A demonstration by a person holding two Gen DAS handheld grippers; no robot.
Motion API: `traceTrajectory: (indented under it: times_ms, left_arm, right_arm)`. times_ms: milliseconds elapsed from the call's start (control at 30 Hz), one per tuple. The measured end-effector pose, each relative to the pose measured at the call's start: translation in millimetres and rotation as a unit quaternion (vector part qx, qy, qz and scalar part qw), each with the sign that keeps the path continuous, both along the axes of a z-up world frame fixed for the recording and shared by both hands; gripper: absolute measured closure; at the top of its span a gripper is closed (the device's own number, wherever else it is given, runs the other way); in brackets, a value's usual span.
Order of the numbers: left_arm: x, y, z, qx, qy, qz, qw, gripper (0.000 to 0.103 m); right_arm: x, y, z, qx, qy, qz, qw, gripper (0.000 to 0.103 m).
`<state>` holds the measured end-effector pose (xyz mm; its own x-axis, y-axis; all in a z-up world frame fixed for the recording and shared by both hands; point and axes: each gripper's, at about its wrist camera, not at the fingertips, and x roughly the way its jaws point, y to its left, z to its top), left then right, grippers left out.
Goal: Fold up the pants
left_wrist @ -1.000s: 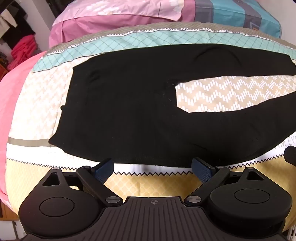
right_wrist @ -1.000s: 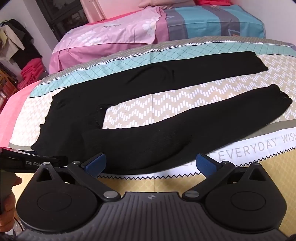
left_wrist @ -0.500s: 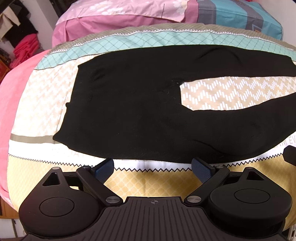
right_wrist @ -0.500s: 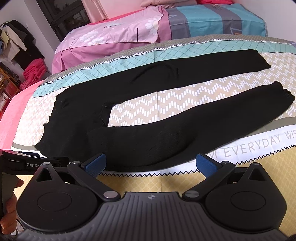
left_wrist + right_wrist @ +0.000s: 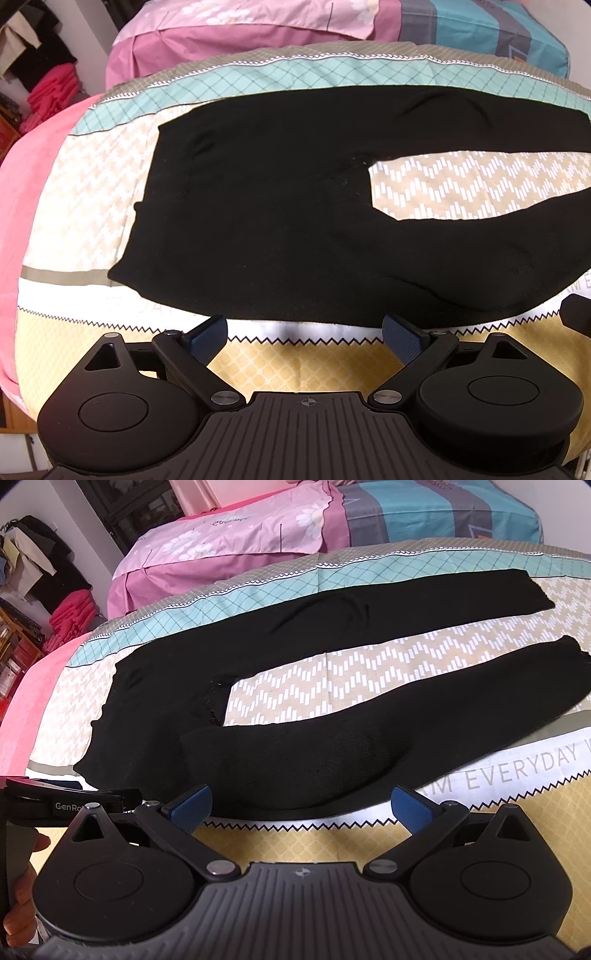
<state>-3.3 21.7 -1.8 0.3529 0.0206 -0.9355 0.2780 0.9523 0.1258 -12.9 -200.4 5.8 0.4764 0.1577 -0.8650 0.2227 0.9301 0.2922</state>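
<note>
Black pants (image 5: 266, 206) lie flat on the patterned bedspread (image 5: 480, 188), waistband at the left and both legs spread apart, running right. In the right wrist view the pants (image 5: 314, 753) show whole, with the far leg cuff at upper right and the near leg cuff at right. My left gripper (image 5: 306, 338) is open and empty, just short of the near edge of the hip part. My right gripper (image 5: 301, 808) is open and empty, just short of the near leg's edge.
A second bed with a pink and teal cover (image 5: 332, 520) stands behind. A pink blanket (image 5: 22, 192) hangs at the bed's left side. Folded red clothes (image 5: 70, 616) and hanging garments are at the far left. The left gripper's body (image 5: 70, 801) shows at the left edge.
Both grippers have shifted a little to the left along the bed's near edge and drawn slightly back. The pants have not moved. Both stay open.
</note>
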Motion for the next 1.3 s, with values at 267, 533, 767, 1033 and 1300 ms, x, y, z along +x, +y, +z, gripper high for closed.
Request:
traceTrajectory:
  times_ms: [267, 533, 767, 1033, 1300]
  left_arm:
    - [10, 2, -3, 0.003, 0.004, -0.004, 1.0, 0.0]
    - [27, 9, -13, 0.007, 0.015, -0.009, 0.9998, 0.0]
    - [51, 16, -26, -0.026, 0.01, -0.02, 0.9994, 0.0]
    - [92, 58, -61, -0.03, -0.016, 0.054, 0.9979, 0.0]
    - [93, 65, -100, -0.005, -0.001, 0.085, 0.9964, 0.0]
  right_arm:
    - [9, 2, -5, 0.004, -0.003, -0.003, 1.0, 0.0]
    - [24, 8, -16, 0.007, 0.004, -0.01, 1.0, 0.0]
    - [26, -2, -27, 0.029, -0.007, -0.033, 0.999, 0.0]
    - [-14, -129, -34, -0.036, -0.043, -0.221, 0.974, 0.017]
    - [10, -252, -74, -0.044, -0.032, -0.352, 0.935, 0.019]
